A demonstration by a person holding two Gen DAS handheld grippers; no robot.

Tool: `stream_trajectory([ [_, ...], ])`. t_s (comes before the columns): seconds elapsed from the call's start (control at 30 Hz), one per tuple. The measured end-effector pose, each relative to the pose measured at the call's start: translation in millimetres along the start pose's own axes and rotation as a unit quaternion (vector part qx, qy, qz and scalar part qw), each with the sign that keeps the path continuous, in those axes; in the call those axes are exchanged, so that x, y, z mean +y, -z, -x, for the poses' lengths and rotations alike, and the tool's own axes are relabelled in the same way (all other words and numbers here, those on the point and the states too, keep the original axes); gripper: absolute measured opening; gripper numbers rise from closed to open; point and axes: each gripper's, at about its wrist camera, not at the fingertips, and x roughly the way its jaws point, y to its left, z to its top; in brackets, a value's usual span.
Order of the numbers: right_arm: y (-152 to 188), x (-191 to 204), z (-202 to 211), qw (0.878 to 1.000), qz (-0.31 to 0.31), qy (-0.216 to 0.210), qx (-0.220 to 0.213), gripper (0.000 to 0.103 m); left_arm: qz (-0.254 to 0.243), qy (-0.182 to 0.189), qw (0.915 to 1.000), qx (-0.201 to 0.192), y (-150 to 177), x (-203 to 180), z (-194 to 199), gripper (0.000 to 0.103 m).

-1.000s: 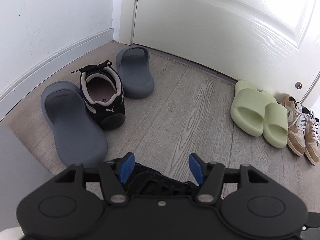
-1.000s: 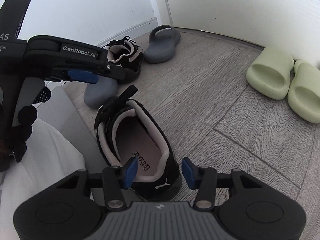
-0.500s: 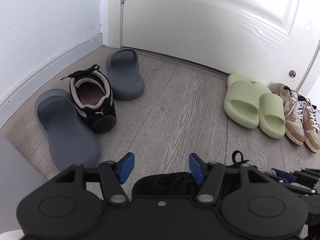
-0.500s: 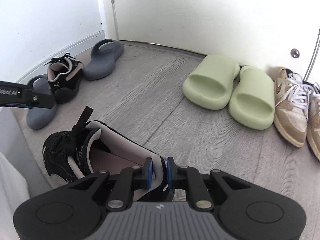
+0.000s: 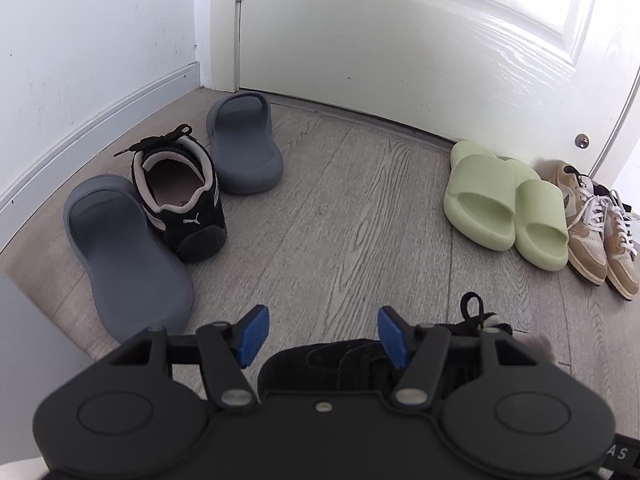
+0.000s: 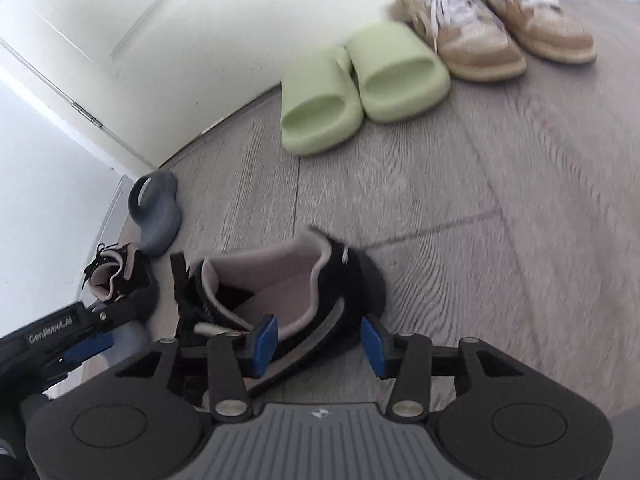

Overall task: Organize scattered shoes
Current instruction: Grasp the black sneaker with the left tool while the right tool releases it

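While jaws have just been opening, right gripper [image 6: 318, 340] straddles suede sneaker [image 6: 280, 292] heel, left gripper [image 5: 322, 336] wide, empty.

Sneaker [image 6: 280, 300] sits just ahead of right fingers [image 6: 264, 338], heel between them; slide pair [image 6: 360, 84] far ahead against door [image 6: 180, 20], laced pair [image 6: 492, 28] to its right.

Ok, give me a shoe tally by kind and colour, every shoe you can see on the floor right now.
Grey slides: 2, near one, far one
Green slides: 2, first, second
Black sneakers: 2, one by the wall, one by the right claw
Tan sneakers: 2, first, second
Total: 8
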Motion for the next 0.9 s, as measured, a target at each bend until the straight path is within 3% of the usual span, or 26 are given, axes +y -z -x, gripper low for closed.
stream_trajectory([
  [0.1, -4, 6, 0, 1.0, 0.013, 0.006, -0.014, 0.049, -0.004, 0.0, 1.0, -0.001, 1, -2, 0, 0.061],
  [0.2, -5, 3, -1, 1.0, -0.012, -0.005, -0.012, 0.049, -0.013, 0.007, 0.9999, 0.006, 1, -6, -5, 0.061],
  [0.33, -7, 1, 6, 1.0, -0.016, 0.009, -0.018, 0.049, -0.041, 0.056, 0.9976, -0.003, -7, -21, -2, 0.061],
  [0.4, -10, 0, 11, 0.999, -0.012, 0.016, -0.028, 0.049, -0.087, 0.094, 0.9916, -0.015, -17, -39, 1, 0.061],
  [0.47, -14, -2, 17, 0.999, -0.013, 0.021, -0.04, 0.049, -0.171, 0.109, 0.9793, 0.006, -25, -65, -10, 0.061],
  [0.6, -22, -12, 30, 0.997, -0.038, 0.016, -0.067, 0.05, -0.335, 0.084, 0.9379, 0.033, -22, -117, -48, 0.061],
  [0.77, -30, -29, 45, 0.993, -0.078, 0.014, -0.091, 0.05, -0.404, 0.101, 0.906, 0.075, -30, -135, -64, 0.061],
  [0.9, -35, -42, 48, 0.989, -0.115, 0.007, -0.093, 0.05, -0.42, 0.146, 0.8926, 0.072, -37, -123, -45, 0.061],
])
